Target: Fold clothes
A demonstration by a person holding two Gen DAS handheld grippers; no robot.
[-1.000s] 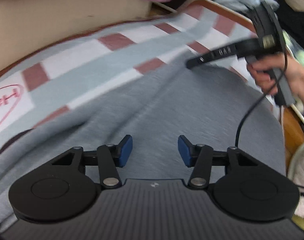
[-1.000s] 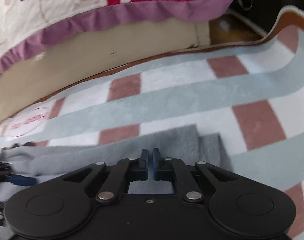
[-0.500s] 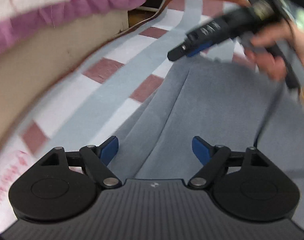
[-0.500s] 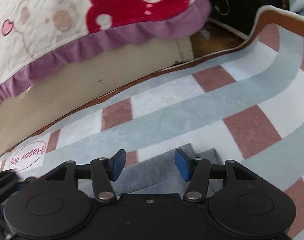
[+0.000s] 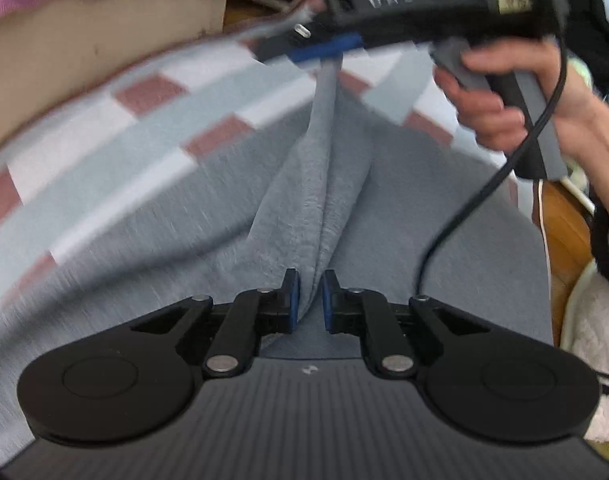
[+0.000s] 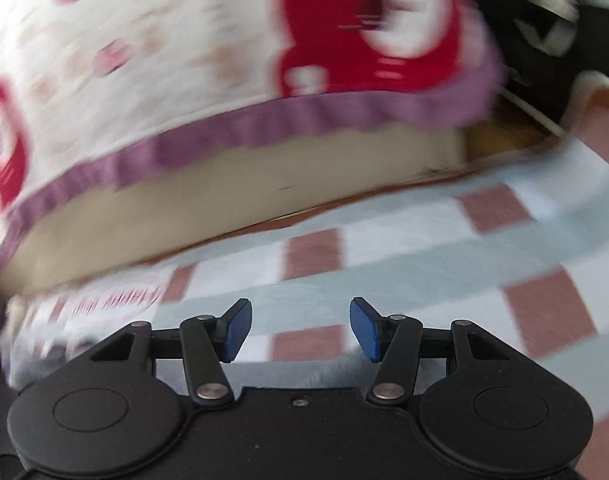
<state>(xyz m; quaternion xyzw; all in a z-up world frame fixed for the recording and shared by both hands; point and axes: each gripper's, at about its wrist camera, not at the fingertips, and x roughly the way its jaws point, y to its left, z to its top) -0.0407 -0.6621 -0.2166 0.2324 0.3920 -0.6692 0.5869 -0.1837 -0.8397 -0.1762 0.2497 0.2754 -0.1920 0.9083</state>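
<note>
Left wrist view: the left claw (image 5: pixel 309 300) pinches a raised ridge of the grey garment (image 5: pixel 424 216), which lies spread on the checked blanket (image 5: pixel 104 144). Half a second ago this claw stood wide open. The right claw (image 5: pixel 316 46), in a hand (image 5: pixel 500 92), meets the ridge's far end; whether it grips is unclear here. The cloth looks soft, limp and light, best taken by its edges or folds.

Right wrist view: the right claw (image 6: pixel 300 330) gapes, empty, as before, above the blanket (image 6: pixel 424 240).
</note>
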